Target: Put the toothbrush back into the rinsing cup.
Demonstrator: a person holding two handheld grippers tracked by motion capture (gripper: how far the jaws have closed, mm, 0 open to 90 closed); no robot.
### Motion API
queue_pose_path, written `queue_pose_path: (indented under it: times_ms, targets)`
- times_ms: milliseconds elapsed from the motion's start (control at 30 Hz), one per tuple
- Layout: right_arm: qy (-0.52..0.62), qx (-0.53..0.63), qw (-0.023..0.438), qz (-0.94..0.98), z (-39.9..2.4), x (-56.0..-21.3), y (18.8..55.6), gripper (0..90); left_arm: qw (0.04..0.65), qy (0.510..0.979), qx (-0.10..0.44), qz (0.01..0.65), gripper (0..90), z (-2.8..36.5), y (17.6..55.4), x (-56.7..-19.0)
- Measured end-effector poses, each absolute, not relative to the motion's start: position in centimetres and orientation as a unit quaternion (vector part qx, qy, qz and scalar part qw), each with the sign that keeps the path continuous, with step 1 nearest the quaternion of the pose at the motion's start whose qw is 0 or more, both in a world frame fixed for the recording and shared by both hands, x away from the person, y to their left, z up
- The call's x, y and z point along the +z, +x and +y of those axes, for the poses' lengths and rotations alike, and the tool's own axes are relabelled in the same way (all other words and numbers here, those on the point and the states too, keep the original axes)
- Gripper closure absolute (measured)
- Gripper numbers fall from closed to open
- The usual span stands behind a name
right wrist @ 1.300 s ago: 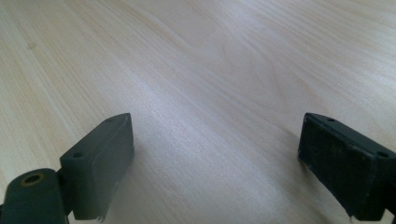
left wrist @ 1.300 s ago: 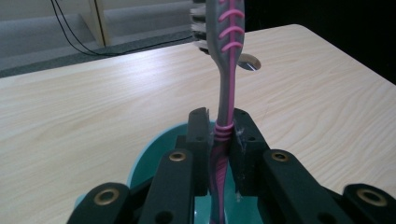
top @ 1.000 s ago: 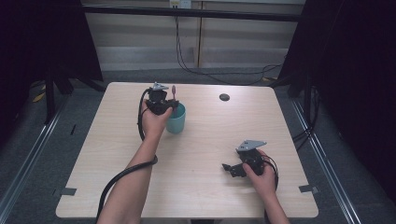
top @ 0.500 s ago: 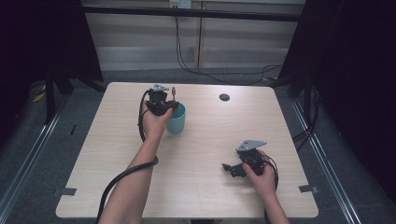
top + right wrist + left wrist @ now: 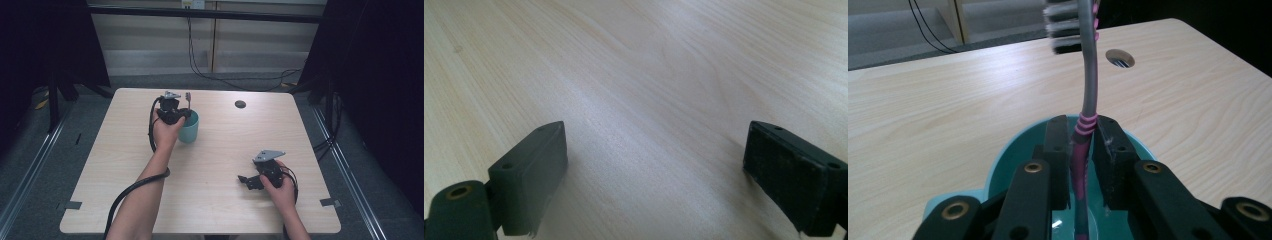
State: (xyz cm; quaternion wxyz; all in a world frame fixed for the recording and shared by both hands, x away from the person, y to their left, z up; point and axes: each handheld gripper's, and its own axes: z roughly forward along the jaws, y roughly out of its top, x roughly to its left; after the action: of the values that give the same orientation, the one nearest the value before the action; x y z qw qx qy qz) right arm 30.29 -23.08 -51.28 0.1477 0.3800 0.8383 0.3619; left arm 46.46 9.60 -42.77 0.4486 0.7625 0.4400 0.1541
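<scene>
The left gripper (image 5: 1082,150) has a toothbrush (image 5: 1090,85) between its jaws, which have just been easing apart: the right pad sits against the pink grip of the handle, while a thin dark gap shows on the left side, so the pinch looks loose at best. The brush stands nearly upright, bristles at the top and facing left in the left gripper view, its lower end reaching down inside a teal cup (image 5: 1003,160). The bottom of the cup is glossy and pale; apart from the brush I cannot make out anything else in it, and whether that sheen is water I cannot tell. In the high view the cup (image 5: 190,131) stands on the far left part of the table (image 5: 220,150), with the left hand (image 5: 167,131) just beside it and the gripper over its rim. To my eye the placing is nearly finished: the brush is in the cup, and what is left is to let go fully and lift clear without tipping either. The right gripper (image 5: 654,170) rests low over bare wood near the front right, jaws spread wide with nothing between them. A dark cable hole (image 5: 240,104) sits toward the far edge.
</scene>
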Motion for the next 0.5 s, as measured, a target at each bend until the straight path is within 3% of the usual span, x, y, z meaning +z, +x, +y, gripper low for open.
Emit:
queue_pose_path:
  times_ms: [500]
  targets:
    - [0.380, 0.362, 0.148, 0.838, -23.08, -51.28, 30.30, 10.1, 0.453, 0.761, 0.151, 0.440, 73.5, 9.62, 46.32, -42.48]
